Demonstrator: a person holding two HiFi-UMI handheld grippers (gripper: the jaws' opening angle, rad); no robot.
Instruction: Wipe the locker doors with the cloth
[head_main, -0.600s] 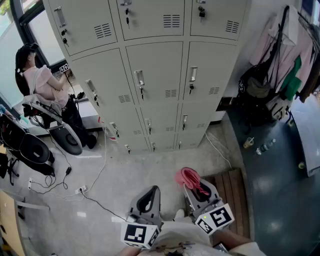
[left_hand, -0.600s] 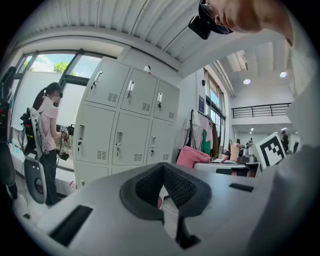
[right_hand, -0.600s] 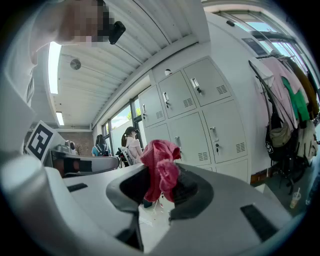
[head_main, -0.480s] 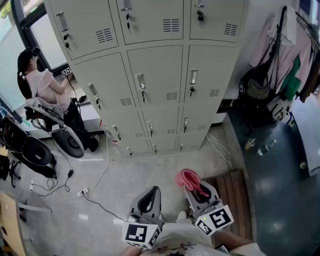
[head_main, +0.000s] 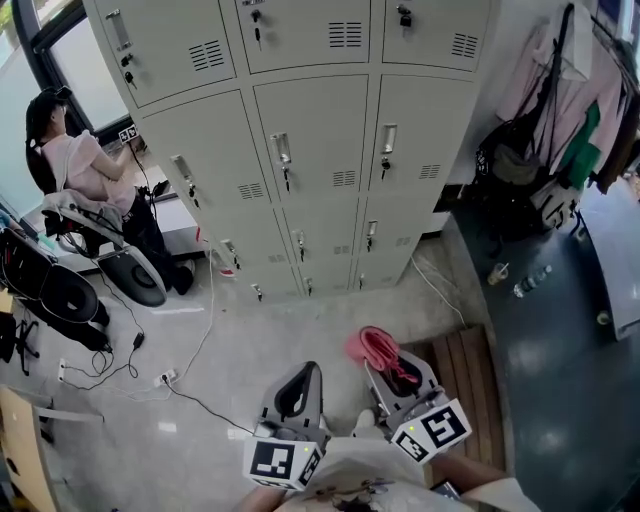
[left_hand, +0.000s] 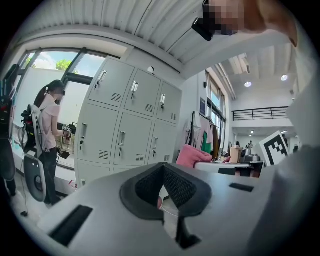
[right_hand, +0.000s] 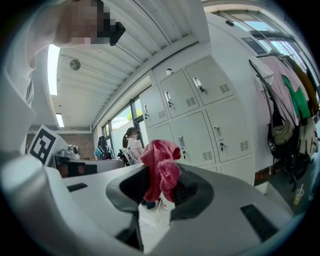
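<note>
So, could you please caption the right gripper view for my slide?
Right gripper holding a pink cloth, facing the grey lockers.

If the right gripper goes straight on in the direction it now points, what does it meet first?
Most likely the locker doors: the right gripper, shut on the pink cloth, aims at them, and only bare floor shows between. Which door is hard to judge.
</note>
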